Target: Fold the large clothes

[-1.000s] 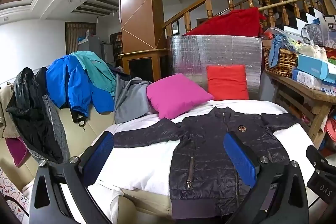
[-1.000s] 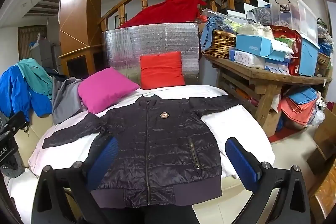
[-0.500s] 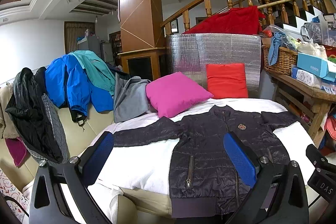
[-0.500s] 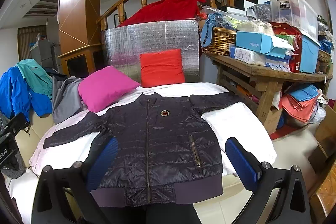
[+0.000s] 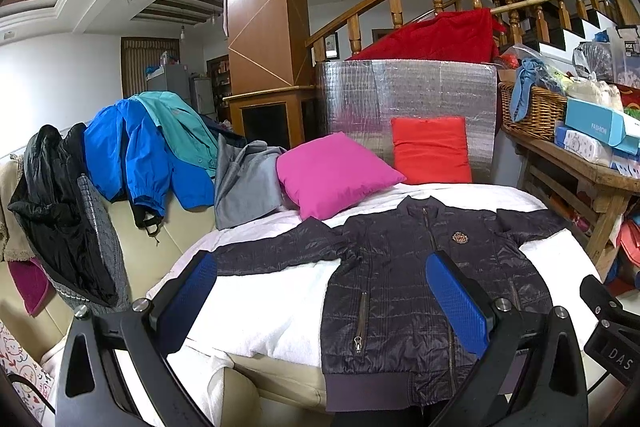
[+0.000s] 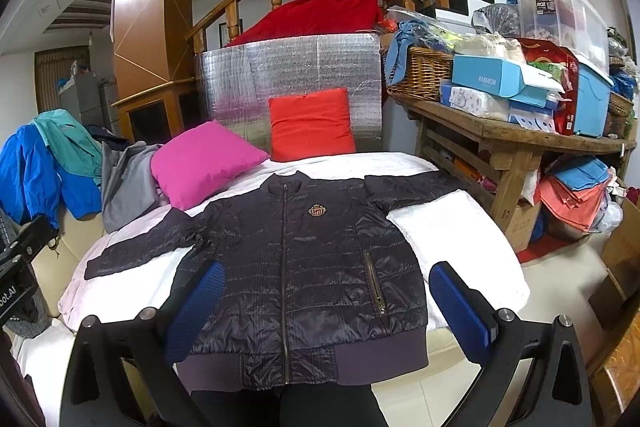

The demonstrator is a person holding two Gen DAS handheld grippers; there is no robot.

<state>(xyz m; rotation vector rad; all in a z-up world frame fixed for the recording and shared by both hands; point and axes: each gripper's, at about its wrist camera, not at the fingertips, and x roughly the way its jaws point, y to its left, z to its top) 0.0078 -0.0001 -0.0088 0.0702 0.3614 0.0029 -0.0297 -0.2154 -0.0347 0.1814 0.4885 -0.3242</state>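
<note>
A dark quilted jacket (image 5: 404,291) lies flat, zipped, front up, on a white-covered surface (image 5: 264,303), sleeves spread to both sides. It also shows in the right wrist view (image 6: 304,267). My left gripper (image 5: 320,291) is open and empty, held above the near edge, over the jacket's left half and the white cover. My right gripper (image 6: 324,303) is open and empty, held above the jacket's hem. Neither touches the jacket.
A pink cushion (image 5: 336,173) and a red cushion (image 5: 430,149) sit behind the jacket. Several garments (image 5: 136,155) hang over a sofa back at the left. A wooden table (image 6: 516,139) with boxes and a basket stands at the right.
Both views have shifted only slightly; the jacket sits a little lower and nearer in the frames. Both grippers stay open and the jacket has not moved.
</note>
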